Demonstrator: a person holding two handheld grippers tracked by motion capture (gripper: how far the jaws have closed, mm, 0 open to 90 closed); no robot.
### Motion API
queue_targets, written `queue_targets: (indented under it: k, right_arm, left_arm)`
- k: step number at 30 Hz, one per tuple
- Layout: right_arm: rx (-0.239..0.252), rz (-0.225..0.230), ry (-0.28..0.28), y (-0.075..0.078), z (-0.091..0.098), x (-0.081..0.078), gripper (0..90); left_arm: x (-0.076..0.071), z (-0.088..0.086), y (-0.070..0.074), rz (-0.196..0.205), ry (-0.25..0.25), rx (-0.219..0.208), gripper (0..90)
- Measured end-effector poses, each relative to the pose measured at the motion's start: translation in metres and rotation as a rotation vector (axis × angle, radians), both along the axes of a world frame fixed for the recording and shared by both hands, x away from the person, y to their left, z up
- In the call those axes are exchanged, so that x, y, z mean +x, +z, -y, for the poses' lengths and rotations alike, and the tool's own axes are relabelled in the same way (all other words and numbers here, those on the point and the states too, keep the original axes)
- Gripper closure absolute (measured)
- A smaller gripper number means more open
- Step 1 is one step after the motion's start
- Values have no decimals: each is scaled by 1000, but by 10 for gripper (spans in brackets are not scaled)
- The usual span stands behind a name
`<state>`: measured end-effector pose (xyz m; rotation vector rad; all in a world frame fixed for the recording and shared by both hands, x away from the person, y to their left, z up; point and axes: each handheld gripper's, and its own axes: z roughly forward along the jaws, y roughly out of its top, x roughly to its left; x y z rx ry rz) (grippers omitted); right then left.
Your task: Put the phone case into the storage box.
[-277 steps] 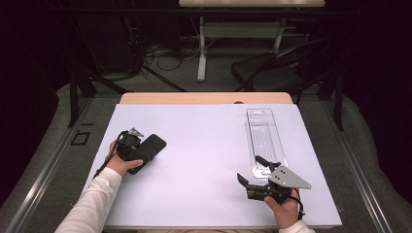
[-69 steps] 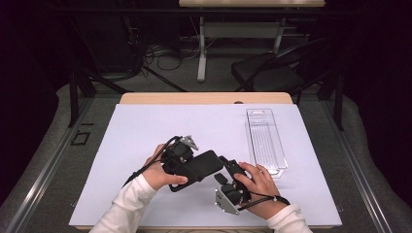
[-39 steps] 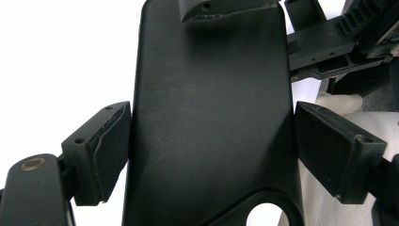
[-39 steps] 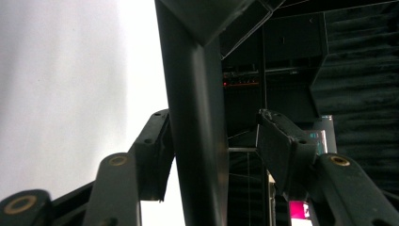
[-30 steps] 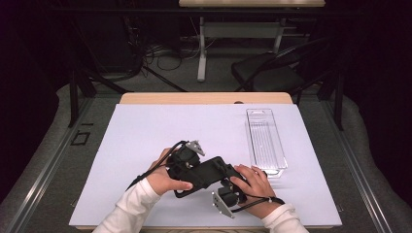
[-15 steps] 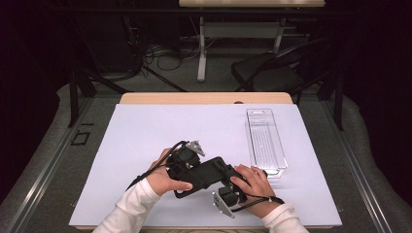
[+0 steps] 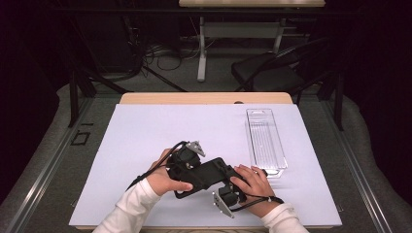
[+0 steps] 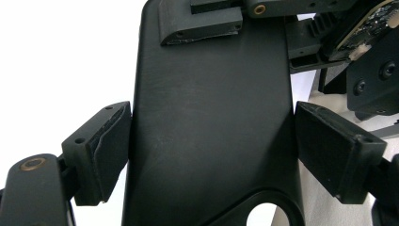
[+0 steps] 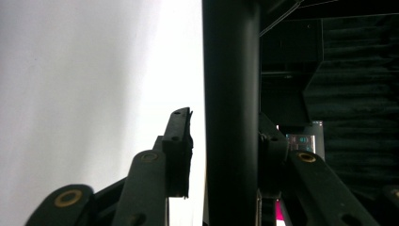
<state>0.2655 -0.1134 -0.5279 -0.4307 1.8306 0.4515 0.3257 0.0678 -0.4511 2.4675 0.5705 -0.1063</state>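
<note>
Tabletop (image 7: 145, 126); clear tray (image 7: 265, 141) at its right. Black case (image 7: 204, 175) lies left of the tray, long axis toward it. Left tongs (image 8: 207, 155) clamp its near-left end across the width. Right tongs (image 9: 221, 141), just closing, straddle the tray-side end edge-on; one pad still apart.

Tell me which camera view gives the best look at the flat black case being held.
The left gripper view: the black case shows broad face on, gripped across its width. The high view shows it small between both hands. The right gripper view shows it edge on.
</note>
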Motion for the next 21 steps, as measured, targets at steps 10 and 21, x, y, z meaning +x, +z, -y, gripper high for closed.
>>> queue_targets:
  k: [10, 21]
  right_arm:
    - [10, 16, 2, 1, 1, 0, 725]
    - [24, 23, 5, 1, 1, -1, 790]
  left_arm:
    - [0, 0, -1, -9, -2, -5, 149]
    - [2, 0, -3, -22, 1, -14, 149]
